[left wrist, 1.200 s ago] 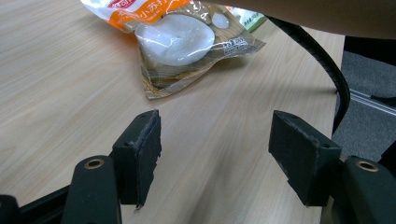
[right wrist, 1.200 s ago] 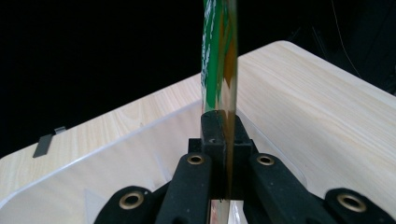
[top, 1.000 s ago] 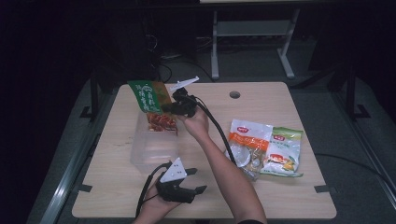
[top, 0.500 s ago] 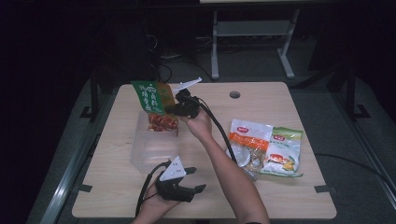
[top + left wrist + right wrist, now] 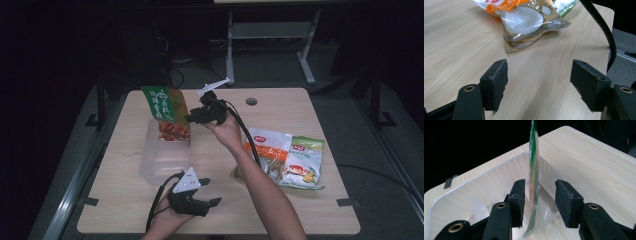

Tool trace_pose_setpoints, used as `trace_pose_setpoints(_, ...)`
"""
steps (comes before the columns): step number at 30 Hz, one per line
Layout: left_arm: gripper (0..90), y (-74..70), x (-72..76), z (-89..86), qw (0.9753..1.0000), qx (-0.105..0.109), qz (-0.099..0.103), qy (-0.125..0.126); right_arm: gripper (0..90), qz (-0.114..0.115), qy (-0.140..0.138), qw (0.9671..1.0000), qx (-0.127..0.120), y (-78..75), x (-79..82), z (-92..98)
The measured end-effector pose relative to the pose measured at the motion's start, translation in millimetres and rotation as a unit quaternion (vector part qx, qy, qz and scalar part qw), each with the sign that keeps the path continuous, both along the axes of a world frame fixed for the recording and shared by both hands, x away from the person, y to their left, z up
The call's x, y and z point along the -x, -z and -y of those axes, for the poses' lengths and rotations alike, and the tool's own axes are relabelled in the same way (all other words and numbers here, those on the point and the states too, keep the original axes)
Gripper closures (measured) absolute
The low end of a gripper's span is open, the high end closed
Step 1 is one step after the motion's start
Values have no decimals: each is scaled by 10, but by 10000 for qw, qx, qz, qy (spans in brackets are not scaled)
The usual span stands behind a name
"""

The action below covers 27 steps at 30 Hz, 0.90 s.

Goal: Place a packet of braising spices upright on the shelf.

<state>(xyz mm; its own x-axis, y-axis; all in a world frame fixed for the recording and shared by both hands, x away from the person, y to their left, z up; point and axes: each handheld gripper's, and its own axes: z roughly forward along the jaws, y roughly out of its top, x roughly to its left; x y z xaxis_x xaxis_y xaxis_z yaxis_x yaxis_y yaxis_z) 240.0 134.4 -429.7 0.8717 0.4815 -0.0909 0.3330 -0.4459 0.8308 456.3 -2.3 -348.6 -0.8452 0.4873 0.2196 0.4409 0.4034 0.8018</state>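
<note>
A green and orange snack packet (image 5: 167, 115) stands upright with its lower end in a clear plastic container (image 5: 162, 162) at the table's left. My right gripper (image 5: 192, 119) is at the packet's right edge. In the right gripper view the packet (image 5: 533, 170) is seen edge-on between the jaws of my right gripper (image 5: 540, 187), which is open; the packet lies against the left jaw with a gap to the right one, above the container (image 5: 461, 195). My left gripper (image 5: 212, 191) rests near the table's front edge, and in its own view it (image 5: 539, 77) is open over bare wood.
Two snack packets lie at the table's right: an orange one (image 5: 267, 147) and a green-yellow one (image 5: 302, 162). The orange packet (image 5: 529, 20) also lies ahead of the left jaws, beside the right gripper's black cable (image 5: 604, 30). A round hole (image 5: 251, 101) sits near the far edge.
The right gripper and the green packet have shifted slightly right and down toward the container. The left gripper has stayed in place.
</note>
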Motion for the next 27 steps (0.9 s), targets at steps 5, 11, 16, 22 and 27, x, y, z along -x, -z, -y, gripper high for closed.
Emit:
trace_pose_setpoints(5,296,-3,-33,-7,10000,-72,49,39,539,-35,-9,10000,21,-43,98,161)
trace_pose_setpoints(11,302,1,-32,35,10000,42,-75,25,509,-55,106,9999,71,-72,219,432)
trace_pose_setpoints(16,308,-2,-44,98,9999,-36,-88,74,481,-87,206,9996,164,-80,324,683)
trace_pose_setpoints(22,308,3,-67,197,9998,-58,-164,105,447,-200,329,9989,249,-114,443,1030)
trace_pose_setpoints(27,314,-14,-90,301,9996,-217,-78,176,423,-332,575,9971,380,-119,535,1349)
